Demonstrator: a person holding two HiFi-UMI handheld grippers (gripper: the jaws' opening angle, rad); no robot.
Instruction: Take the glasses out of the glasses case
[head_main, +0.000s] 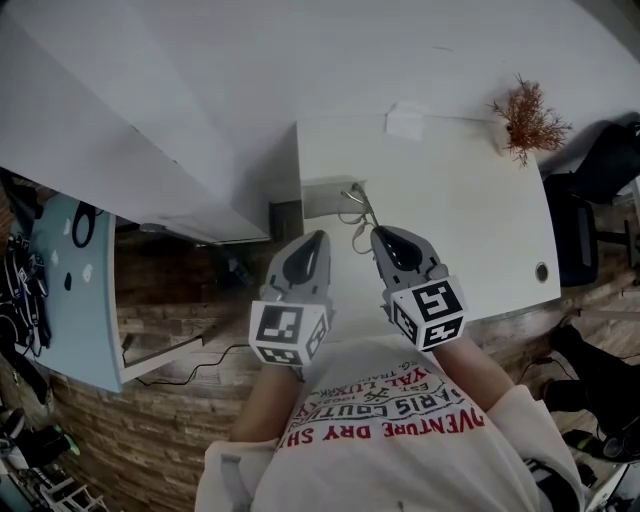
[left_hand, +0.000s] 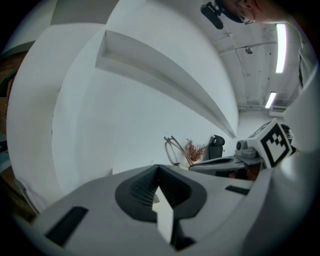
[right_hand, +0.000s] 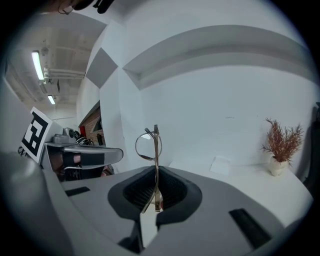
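Right gripper (right_hand: 157, 172) is shown with its jaws closed onto the glasses (right_hand: 149, 144). A thin metal part of the frame, probably a folded temple arm, is pinched between the ribbed pads and stands upright, and one round lens is seen above the jaw tips. In the head view, the glasses are held in the air over the worktop (head_main: 450, 200), near its left edge and toward the near side. Just beside them a pale boxy shape (head_main: 322, 196) is seen at that left edge; it may be the case, but this cannot be told for certain. Left gripper (left_hand: 159, 172) is held alongside with its jaws brought together, and nothing identifiable is gripped. The glasses are judged to be very light, with a wire frame that can be bent easily and smooth metal that can slip or swivel in the pads. A hold on the temple arm or the bridge is judged safest. The lenses are best left untouched, and only gentle pressure is called for.
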